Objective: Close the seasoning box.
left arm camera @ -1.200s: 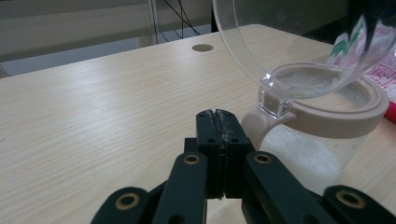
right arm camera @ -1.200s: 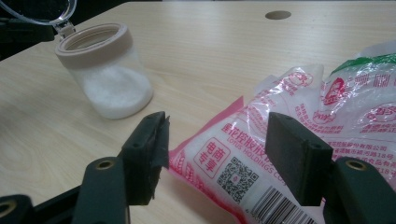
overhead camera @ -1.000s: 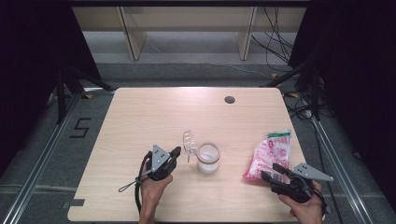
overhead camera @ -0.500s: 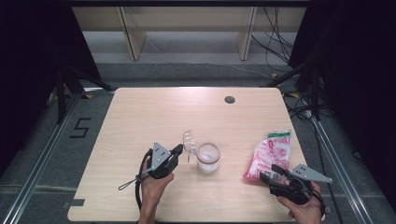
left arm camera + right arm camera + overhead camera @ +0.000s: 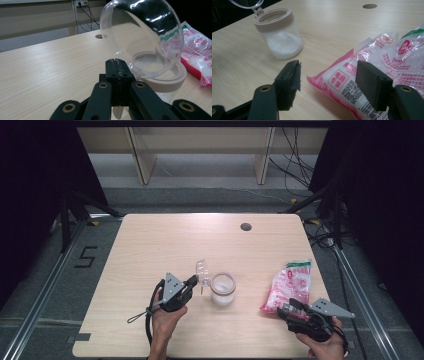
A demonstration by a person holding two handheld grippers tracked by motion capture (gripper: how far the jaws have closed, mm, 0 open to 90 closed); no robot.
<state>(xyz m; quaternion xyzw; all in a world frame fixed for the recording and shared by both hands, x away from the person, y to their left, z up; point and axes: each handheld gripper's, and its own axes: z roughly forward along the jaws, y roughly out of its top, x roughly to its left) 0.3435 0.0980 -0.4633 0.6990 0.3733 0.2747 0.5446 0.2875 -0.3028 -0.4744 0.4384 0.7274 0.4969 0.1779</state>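
The left hand (image 5: 167, 317) holds the left gripper (image 5: 193, 281) low and pointed forward and to the right, its jaws pressed tight together, while the right hand (image 5: 322, 342) holds the right gripper (image 5: 288, 306) angled forward and to the left, jaws spread wide apart.

My left gripper (image 5: 117, 65) pinches the clear domed plastic lid (image 5: 141, 37), tilted over the beige-rimmed jar (image 5: 165, 82); pink-printed bag (image 5: 197, 53) just beyond.
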